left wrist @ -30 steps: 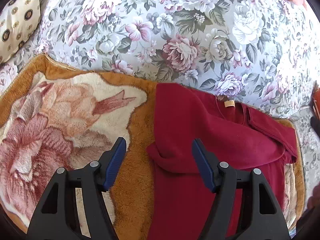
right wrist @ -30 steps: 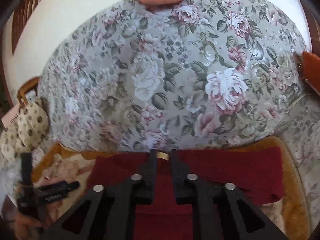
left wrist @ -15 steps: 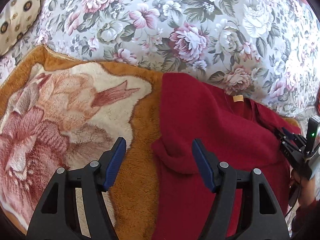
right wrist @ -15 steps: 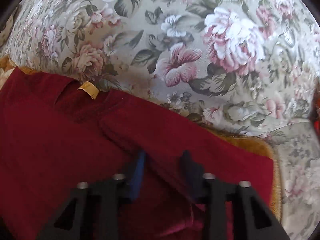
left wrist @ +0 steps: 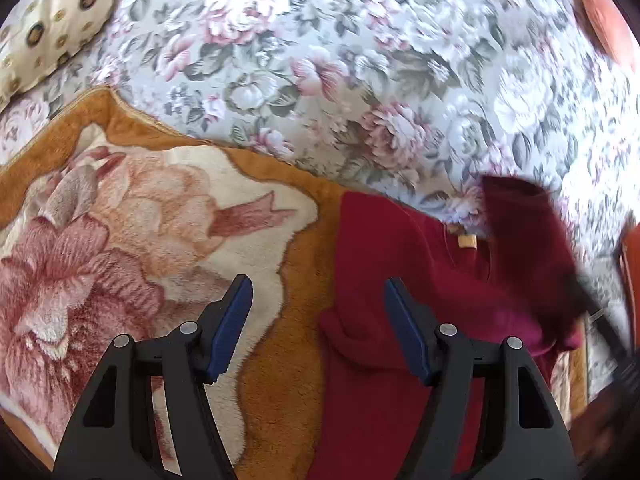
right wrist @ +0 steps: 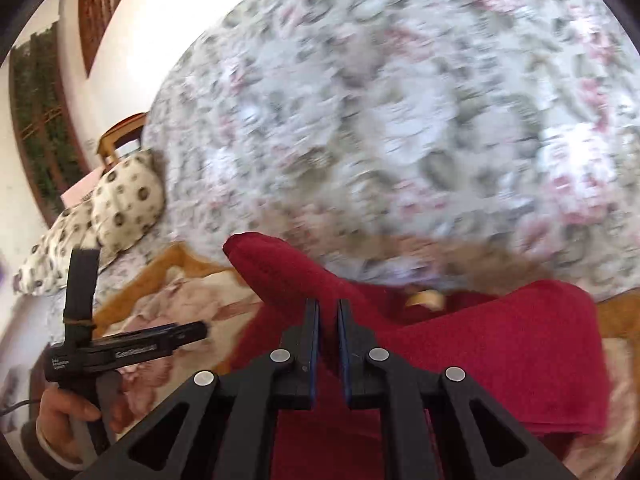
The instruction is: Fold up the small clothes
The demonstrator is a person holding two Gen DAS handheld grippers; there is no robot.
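My right tool (right wrist: 328, 320) is clamped on a raised fold of the red sweater (left wrist: 384, 280), which lies on the plush floral blanket (left wrist: 120, 216). My left tool (left wrist: 318, 324) gapes wide, straddling the sweater's left edge.

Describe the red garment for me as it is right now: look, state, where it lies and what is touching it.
The red garment is a dark red, soft, fleecy-looking top with a small tan label at the neckline. It lies on the brown floral blanket in front of the flowered cushion. Its left side is already folded inward. The right gripper, jaws nearly shut, pinches the right sleeve and lifts it across the body. The left gripper hovers open over its left edge, not gripping.
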